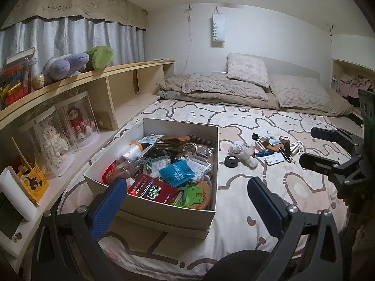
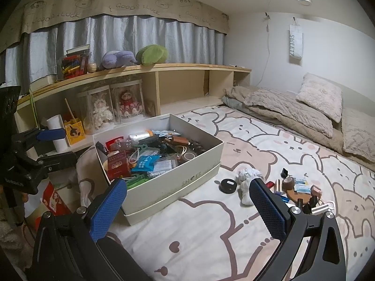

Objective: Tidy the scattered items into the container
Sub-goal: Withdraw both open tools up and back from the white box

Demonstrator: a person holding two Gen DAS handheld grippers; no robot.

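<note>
Valance [image 2: 126, 5] reads "GOOD LUCK"; hanging bag [image 2: 295, 44] "SWEET" (box [image 2: 196, 175]: "SHOES").

Both handheld grippers empty, held apart.
The blue-padded black left gripper [image 1: 185, 199] and blue-padded black right gripper [image 2: 187, 201] have jaws spread wide.

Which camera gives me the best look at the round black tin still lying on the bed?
The right wrist view: the round black tin lies near frame centre, unobstructed, label visible, between the box and the white plush toy. The left wrist view shows it too, also clear, just smaller and farther away.
</note>
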